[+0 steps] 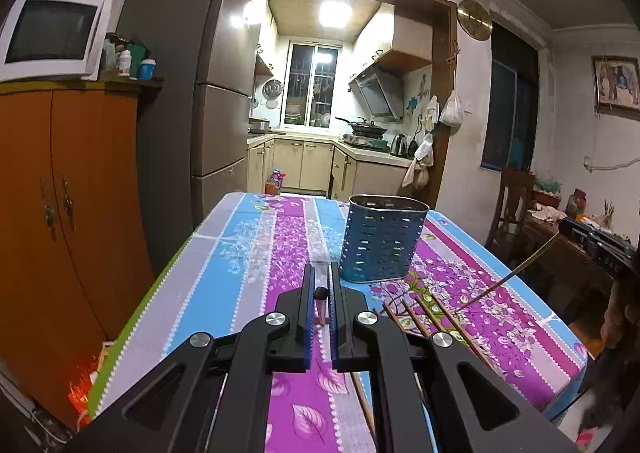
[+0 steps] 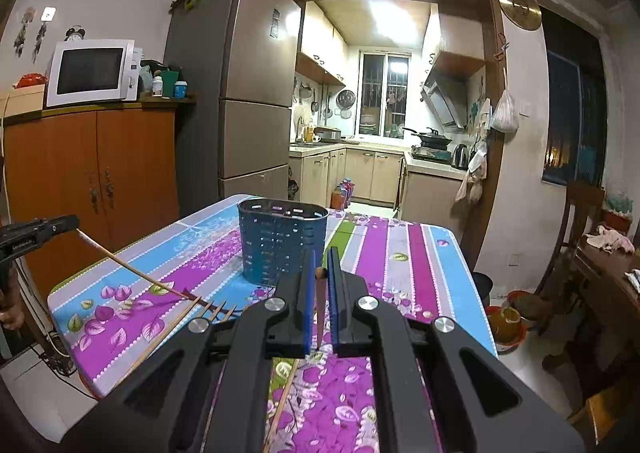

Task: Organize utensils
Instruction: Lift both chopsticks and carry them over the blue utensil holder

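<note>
A blue perforated utensil holder (image 1: 382,239) stands on the floral tablecloth; it also shows in the right wrist view (image 2: 280,241). Several wooden chopsticks (image 1: 420,319) lie on the cloth in front of it, also seen in the right wrist view (image 2: 212,311). My left gripper (image 1: 321,281) is shut on a chopstick (image 1: 321,303), seen end-on. My right gripper (image 2: 320,265) is shut on another chopstick (image 2: 321,305). The left gripper's chopstick (image 2: 132,273) slants down to the cloth in the right wrist view; the right gripper's chopstick (image 1: 516,273) slants likewise in the left wrist view.
The table (image 1: 224,273) has its far edge toward the kitchen doorway. An orange cabinet (image 1: 60,213) with a microwave and a grey fridge (image 1: 208,93) stand left. A wooden chair (image 2: 576,237) and a side table stand right. Bowls sit on the floor (image 2: 506,323).
</note>
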`<state>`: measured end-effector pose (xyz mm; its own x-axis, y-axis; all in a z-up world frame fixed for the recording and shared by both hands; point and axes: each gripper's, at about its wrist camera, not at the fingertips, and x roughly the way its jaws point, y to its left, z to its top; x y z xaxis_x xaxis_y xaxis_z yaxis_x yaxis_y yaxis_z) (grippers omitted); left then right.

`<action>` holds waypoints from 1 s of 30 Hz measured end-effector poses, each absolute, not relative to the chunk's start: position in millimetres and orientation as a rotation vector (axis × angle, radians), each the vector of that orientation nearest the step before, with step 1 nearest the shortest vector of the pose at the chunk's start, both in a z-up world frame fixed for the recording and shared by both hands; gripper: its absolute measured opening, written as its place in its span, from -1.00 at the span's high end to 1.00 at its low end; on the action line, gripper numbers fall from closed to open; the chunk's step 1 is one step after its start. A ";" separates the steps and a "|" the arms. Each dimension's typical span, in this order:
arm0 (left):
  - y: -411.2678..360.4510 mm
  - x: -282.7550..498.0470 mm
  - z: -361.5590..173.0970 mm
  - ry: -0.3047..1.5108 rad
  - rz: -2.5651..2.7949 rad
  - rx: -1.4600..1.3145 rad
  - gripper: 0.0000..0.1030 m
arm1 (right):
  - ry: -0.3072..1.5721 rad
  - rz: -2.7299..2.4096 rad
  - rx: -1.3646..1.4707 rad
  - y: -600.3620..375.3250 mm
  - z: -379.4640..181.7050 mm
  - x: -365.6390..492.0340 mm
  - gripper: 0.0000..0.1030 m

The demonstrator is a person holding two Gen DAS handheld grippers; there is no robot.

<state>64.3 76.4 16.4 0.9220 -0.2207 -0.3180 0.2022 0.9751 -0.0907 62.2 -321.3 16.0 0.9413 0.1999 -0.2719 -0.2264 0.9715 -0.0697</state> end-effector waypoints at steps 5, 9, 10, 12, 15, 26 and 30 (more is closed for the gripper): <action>72.3 75.9 28.6 0.350 -0.233 -0.033 0.86 | 0.280 0.225 -0.114 -321.6 28.0 74.8 0.91; 67.4 85.2 38.9 0.360 -0.256 -0.021 0.86 | 0.299 0.237 -0.109 -321.0 33.4 82.9 0.91; 66.2 87.0 41.2 0.357 -0.259 -0.015 0.86 | 0.305 0.240 -0.103 -321.8 34.5 84.7 0.91; 64.2 91.9 46.0 0.359 -0.264 -0.009 0.86 | 0.318 0.242 -0.093 -323.6 38.3 90.3 0.91; 61.7 102.1 54.4 0.380 -0.284 -0.019 0.86 | 0.344 0.248 -0.079 -325.0 45.7 99.0 0.91; 45.8 126.9 80.6 0.443 -0.362 -0.037 0.86 | 0.412 0.260 -0.064 -325.7 71.8 116.2 0.91; 35.4 131.9 97.7 0.423 -0.366 -0.009 0.86 | 0.429 0.277 -0.060 -325.2 85.8 120.7 0.91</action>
<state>131.9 35.4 97.7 0.8474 -0.3489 -0.4002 0.3453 0.9347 -0.0836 120.7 -325.2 85.8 0.8725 0.2524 -0.4184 -0.2775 0.9607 0.0009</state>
